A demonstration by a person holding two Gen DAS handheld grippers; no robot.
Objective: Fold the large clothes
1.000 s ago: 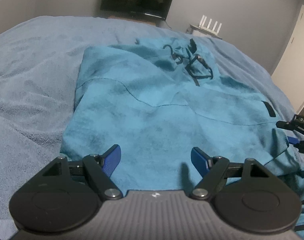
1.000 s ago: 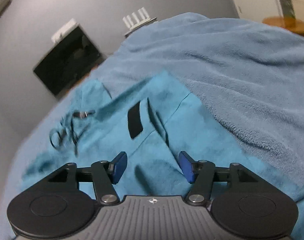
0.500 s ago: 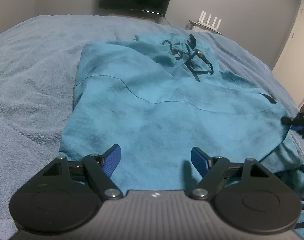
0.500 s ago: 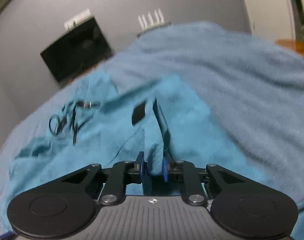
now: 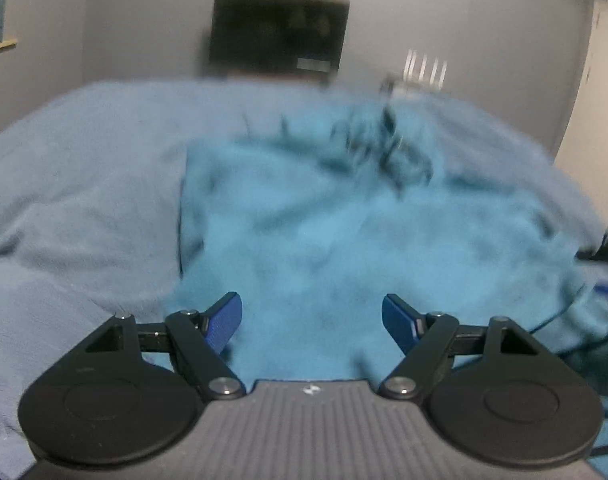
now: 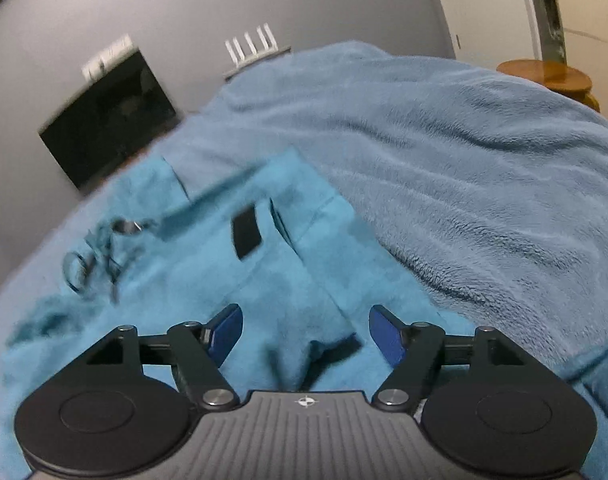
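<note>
My right hand-held gripper (image 6: pixel 305 336) has just sprung wide with a ridge of the teal hoodie (image 6: pixel 208 280) lying loose between its jaws on the bed (image 6: pixel 484 168), my left hand-held gripper (image 5: pixel 312 322) wide and empty over its hem at six o'clock, so I should re-pinch both edges evenly before folding.

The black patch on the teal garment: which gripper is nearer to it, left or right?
Right. The black patch lies just ahead of the right gripper, whose jaws have just opened. The left gripper hangs over the teal garment further away.
</note>
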